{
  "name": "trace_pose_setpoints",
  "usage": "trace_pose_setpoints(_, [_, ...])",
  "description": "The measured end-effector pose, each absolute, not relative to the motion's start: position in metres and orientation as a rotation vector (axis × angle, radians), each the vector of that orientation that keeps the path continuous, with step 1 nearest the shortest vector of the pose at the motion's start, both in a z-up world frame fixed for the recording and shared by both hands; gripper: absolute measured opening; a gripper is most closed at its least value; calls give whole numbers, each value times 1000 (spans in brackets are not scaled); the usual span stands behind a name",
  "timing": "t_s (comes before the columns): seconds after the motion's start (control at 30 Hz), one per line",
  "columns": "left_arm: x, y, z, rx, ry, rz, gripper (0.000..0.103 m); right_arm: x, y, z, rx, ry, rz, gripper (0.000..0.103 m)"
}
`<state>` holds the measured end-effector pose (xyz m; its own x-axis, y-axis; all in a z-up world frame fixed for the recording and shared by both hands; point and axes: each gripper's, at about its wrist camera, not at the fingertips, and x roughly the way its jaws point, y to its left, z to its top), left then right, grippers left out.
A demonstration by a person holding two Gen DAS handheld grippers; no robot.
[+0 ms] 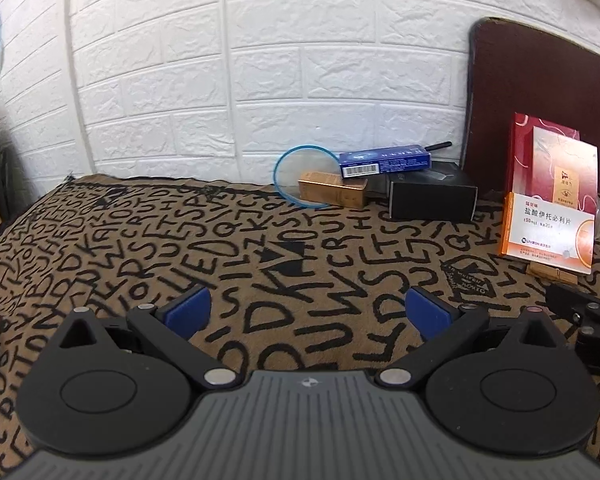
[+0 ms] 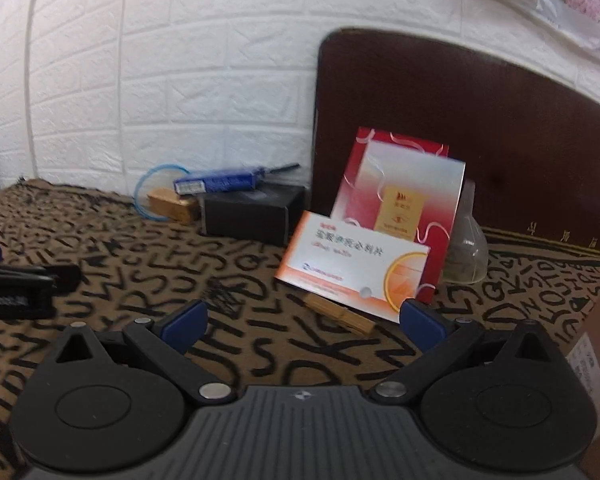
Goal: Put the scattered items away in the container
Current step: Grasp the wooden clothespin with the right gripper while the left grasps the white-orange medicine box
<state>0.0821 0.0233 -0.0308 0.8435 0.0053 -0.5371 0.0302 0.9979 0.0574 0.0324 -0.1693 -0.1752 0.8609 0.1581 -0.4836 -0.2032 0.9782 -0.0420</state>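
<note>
Grippers, left [image 1: 308,312] and right [image 2: 302,318], both spread wide and empty above the tabletop [image 1: 140,248]; orange-and-white box [image 2: 352,270] leans against the red box [image 2: 396,200].

A desk [image 1: 284,264] covered by a tan cloth printed with black letters carries everything. At its back edge, against the white brick wall, a gold box [image 1: 333,191] lies on the cloth with a blue box [image 1: 384,160] resting across its top. A blue-rimmed ring [image 1: 296,176], perhaps a lid, stands behind them. Just beside the gold box sits a black box [image 1: 432,196]. Toward the desk's right side a red box [image 2: 396,208] stands upright before a dark brown board [image 2: 480,140]. An orange-and-white medicine box [image 2: 352,268] leans tilted against the red box. A small wooden block [image 2: 340,314] lies at its foot, and a clear glass flask [image 2: 466,248] stands beside the red box.
</note>
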Motion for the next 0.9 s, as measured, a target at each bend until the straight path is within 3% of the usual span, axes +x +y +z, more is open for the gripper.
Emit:
trace_pose_setpoints(0.23, [112, 15, -39, 58, 577, -38, 103, 76, -194, -208, -56, 595, 250, 95])
trace_pose_setpoints(0.33, [119, 12, -41, 45, 577, -46, 103, 89, -197, -209, -30, 605, 324, 84])
trace_pose_setpoints(0.37, [122, 12, -42, 43, 578, -48, 103, 92, -196, -208, -20, 618, 381, 66])
trace_pose_setpoints(0.43, [126, 10, -44, 37, 584, -54, 103, 88, -187, -206, -65, 625, 434, 44])
trace_pose_setpoints(0.57, [133, 1, -46, 43, 579, -89, 103, 90, -183, -205, -140, 613, 437, 42])
trace_pose_setpoints(0.6, [134, -1, -46, 50, 575, -101, 103, 93, -183, -205, -144, 612, 441, 44])
trace_pose_setpoints(0.67, [136, -4, -44, 58, 570, -114, 103, 97, -182, -205, -141, 611, 460, 61])
trace_pose_setpoints(0.73, [137, -5, -42, 63, 551, -128, 103, 97, -176, -206, -172, 594, 473, 62])
trace_pose_setpoints(0.8, [137, -5, -39, 78, 524, -152, 103, 99, -173, -208, -174, 599, 493, 52])
trace_pose_setpoints(0.87, [140, -10, -35, 110, 489, -210, 103, 98, -174, -205, -166, 606, 493, 21])
trace_pose_setpoints(0.9, [143, -14, -32, 138, 463, -250, 103, 96, -174, -204, -169, 613, 491, 16])
